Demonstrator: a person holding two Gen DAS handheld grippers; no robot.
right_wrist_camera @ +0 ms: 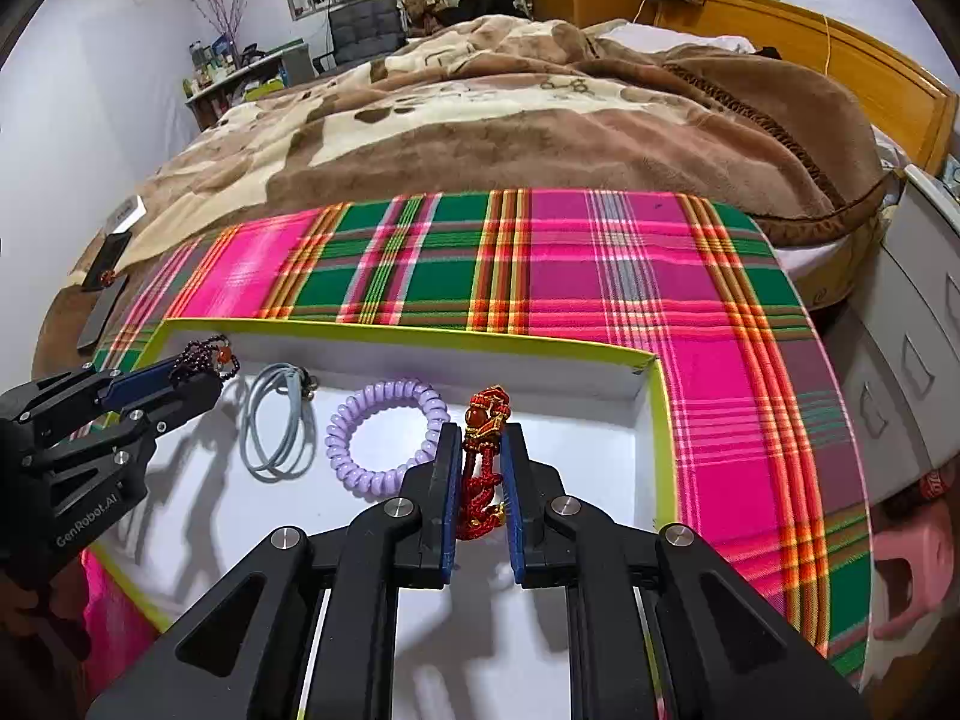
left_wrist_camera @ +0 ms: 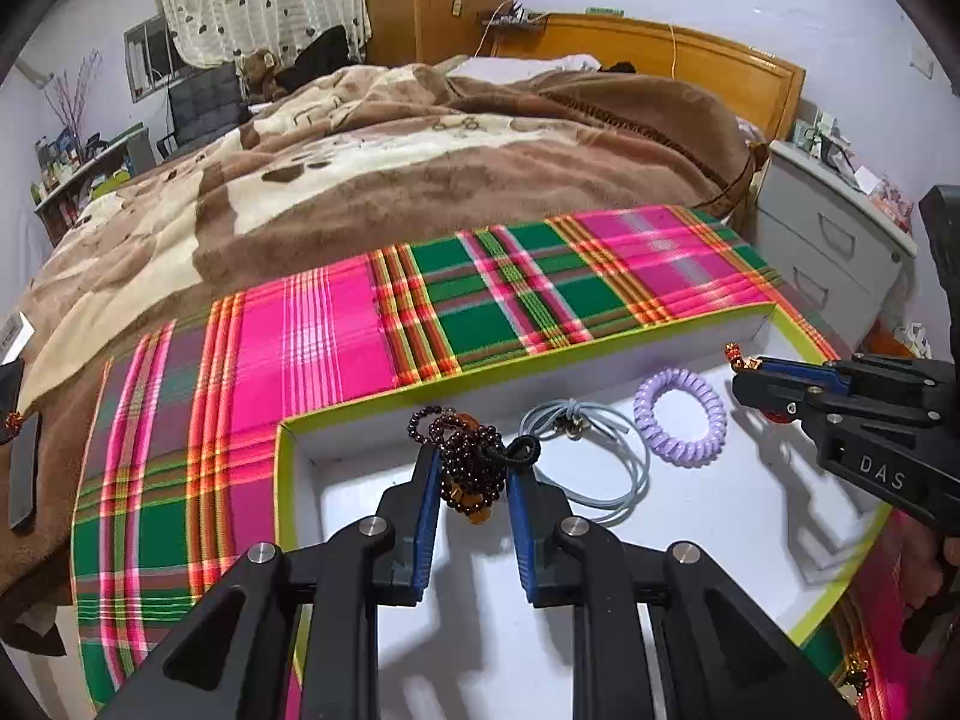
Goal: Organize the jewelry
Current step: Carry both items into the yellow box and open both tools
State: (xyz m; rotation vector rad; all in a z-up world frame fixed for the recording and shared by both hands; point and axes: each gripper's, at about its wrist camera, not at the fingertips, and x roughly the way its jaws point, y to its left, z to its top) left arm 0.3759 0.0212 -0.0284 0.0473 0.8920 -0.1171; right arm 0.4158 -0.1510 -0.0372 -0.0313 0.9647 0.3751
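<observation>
In the left wrist view my left gripper (left_wrist_camera: 471, 468) is shut on a dark garnet bead bracelet (left_wrist_camera: 480, 450), which bunches between the blue pads over the left back corner of a white box with a lime-green rim (left_wrist_camera: 540, 355). The right wrist view shows my right gripper (right_wrist_camera: 480, 441) shut on a red knotted cord charm (right_wrist_camera: 487, 405) with an orange bead, near the box's right wall (right_wrist_camera: 657, 420). On the box floor between them lie a grey-blue elastic cord (left_wrist_camera: 567, 411) (right_wrist_camera: 282, 369) and a lilac spiral hair tie (left_wrist_camera: 675, 377) (right_wrist_camera: 384, 390).
The box sits on a pink and green plaid cloth (left_wrist_camera: 312, 348) spread over a bed with a brown blanket (left_wrist_camera: 420, 168). A white nightstand with drawers (left_wrist_camera: 828, 240) stands at the right. A dark phone (left_wrist_camera: 24, 462) lies at the left on the blanket. A pink stool (right_wrist_camera: 912, 552) is low right.
</observation>
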